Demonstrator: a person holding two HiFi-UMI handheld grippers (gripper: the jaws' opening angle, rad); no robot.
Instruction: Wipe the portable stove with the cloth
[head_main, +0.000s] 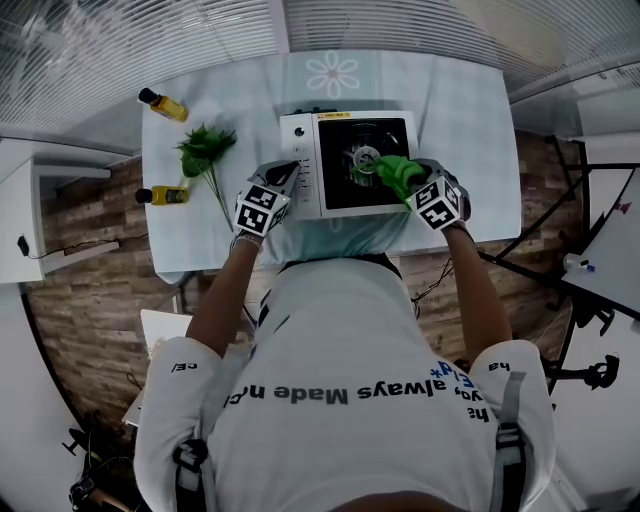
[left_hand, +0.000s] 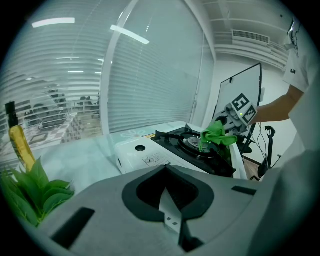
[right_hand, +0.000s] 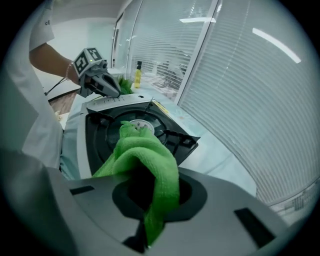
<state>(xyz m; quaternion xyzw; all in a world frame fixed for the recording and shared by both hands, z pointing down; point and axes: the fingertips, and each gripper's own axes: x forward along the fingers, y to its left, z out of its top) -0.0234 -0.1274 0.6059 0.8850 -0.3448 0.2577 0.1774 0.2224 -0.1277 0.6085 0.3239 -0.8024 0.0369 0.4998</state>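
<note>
The right gripper (right_hand: 149, 200) has its jaws closed tight on a bright green microfibre cloth (right_hand: 145, 155). The cloth bunches out of the jaws and hangs forward over the black top of a white portable gas stove (right_hand: 100, 137). In the head view the right gripper (head_main: 402, 182) holds the cloth (head_main: 393, 172) against the stove's (head_main: 300, 150) round metal burner (head_main: 362, 155), which lies just ahead of the jaws. The right gripper view shows the burner (right_hand: 142, 125) partly covered by the folds.

Across the stove from the right gripper, the left gripper (head_main: 288, 172) sits at the stove's white control side. Whether it touches the casing cannot be told. In its own view the left gripper (left_hand: 171, 212) has its jaws brought together with nothing between them. The stove (left_hand: 137, 152) lies just ahead of it, and the cloth (left_hand: 215, 135) is beyond, on the burner.

The stove stands on a pale table (head_main: 470, 120). Beyond the left gripper's outer side lie a leafy green plant sprig (head_main: 205, 150) and two yellow bottles with dark caps (head_main: 163, 104) (head_main: 162, 194), well apart from the stove.
</note>
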